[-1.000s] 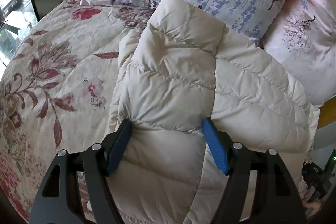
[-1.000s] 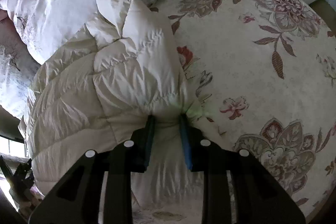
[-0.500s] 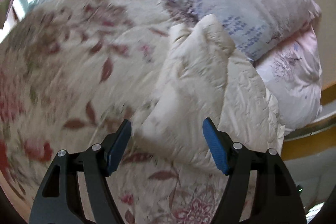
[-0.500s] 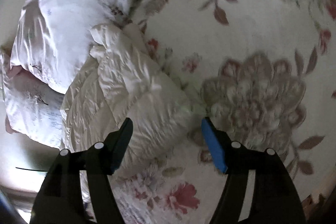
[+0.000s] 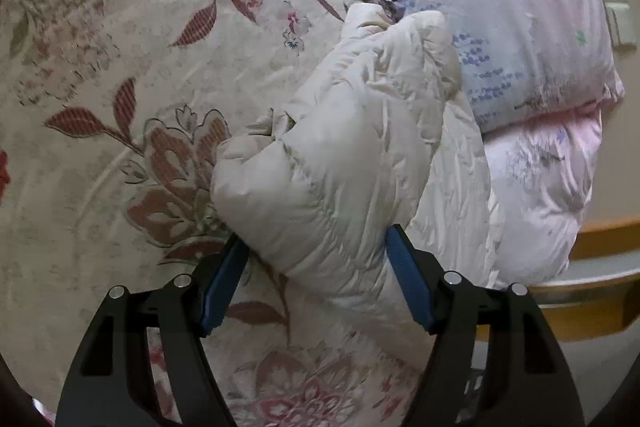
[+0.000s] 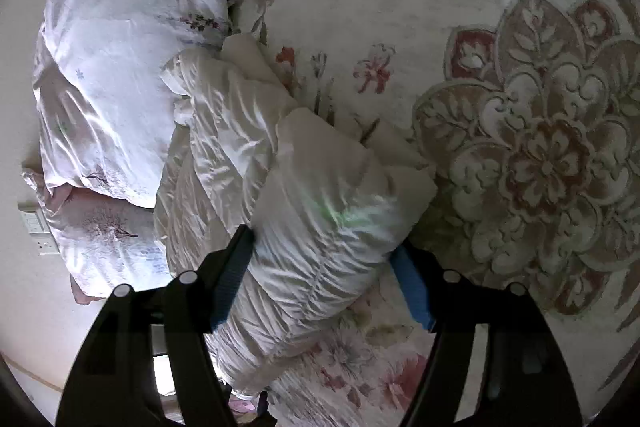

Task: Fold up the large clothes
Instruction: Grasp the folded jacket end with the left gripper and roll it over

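A cream quilted puffer jacket (image 5: 352,163) lies folded into a thick bundle on the floral bedspread, its far end against the pillows. My left gripper (image 5: 316,283) is open, its blue pads to either side of the bundle's near end, above it. In the right wrist view the same jacket (image 6: 320,211) lies between the open fingers of my right gripper (image 6: 324,287), which holds nothing. A faint green light spot shows on the jacket there.
The floral bedspread (image 5: 120,87) covers the bed to the left. Two pale floral pillows (image 5: 520,27) are stacked at the head of the bed. A wooden bed edge (image 5: 592,283) and a wall socket (image 6: 40,231) lie beyond the pillows.
The right gripper let go of the jacket and opened. Both grippers pulled back and up from the bundle, so more of the bedspread shows.
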`<action>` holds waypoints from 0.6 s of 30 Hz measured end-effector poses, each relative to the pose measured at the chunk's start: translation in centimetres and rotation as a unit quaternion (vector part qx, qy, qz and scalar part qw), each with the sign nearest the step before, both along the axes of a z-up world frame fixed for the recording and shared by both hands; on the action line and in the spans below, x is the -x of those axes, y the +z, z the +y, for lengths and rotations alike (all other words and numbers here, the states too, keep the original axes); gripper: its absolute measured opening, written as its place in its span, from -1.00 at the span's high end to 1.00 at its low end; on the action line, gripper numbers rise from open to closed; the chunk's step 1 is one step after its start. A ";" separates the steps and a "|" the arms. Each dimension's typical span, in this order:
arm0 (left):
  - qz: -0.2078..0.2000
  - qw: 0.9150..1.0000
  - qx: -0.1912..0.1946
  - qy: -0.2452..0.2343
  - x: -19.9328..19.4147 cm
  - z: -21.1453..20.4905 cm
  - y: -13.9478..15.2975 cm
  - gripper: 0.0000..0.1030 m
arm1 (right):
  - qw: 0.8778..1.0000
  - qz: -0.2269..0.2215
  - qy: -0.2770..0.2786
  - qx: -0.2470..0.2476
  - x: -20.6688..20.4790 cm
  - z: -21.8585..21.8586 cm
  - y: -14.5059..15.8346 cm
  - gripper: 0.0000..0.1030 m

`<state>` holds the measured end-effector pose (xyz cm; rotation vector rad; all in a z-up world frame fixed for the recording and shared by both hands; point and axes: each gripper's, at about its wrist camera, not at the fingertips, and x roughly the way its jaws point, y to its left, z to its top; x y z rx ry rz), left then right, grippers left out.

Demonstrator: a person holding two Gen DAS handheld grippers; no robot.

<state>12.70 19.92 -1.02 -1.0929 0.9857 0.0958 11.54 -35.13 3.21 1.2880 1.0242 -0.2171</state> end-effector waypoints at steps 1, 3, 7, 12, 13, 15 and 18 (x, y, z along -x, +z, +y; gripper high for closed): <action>0.000 1.000 0.004 0.004 -0.1 0.0 -0.1 -0.38 | 1.000 -0.001 0.000 0.000 0.0 -0.1 0.0 -0.35; -0.002 1.000 0.014 0.017 -0.4 0.1 -0.3 -0.38 | 1.000 -0.004 -0.002 -0.002 -0.2 -0.1 0.0 -0.32; -0.010 0.999 0.028 0.037 -0.8 0.3 -0.5 -0.28 | 1.000 -0.003 -0.004 -0.005 -0.3 -0.2 -0.3 0.08; -0.028 0.996 0.063 0.052 -1.0 0.7 -1.1 0.38 | 1.000 -0.018 0.008 -0.008 -0.4 -0.1 0.0 0.54; -0.033 0.996 0.065 0.051 -1.0 0.8 -1.0 0.48 | 1.000 -0.022 0.015 -0.006 -0.6 0.1 0.3 0.58; -0.042 0.996 0.065 0.050 -1.0 1.0 -0.6 0.60 | 0.999 -0.029 0.027 -0.003 -0.7 0.2 0.9 0.63; -0.055 0.995 0.065 0.050 -0.6 1.6 0.1 0.68 | 0.998 -0.038 0.056 0.000 -0.6 0.7 1.9 0.65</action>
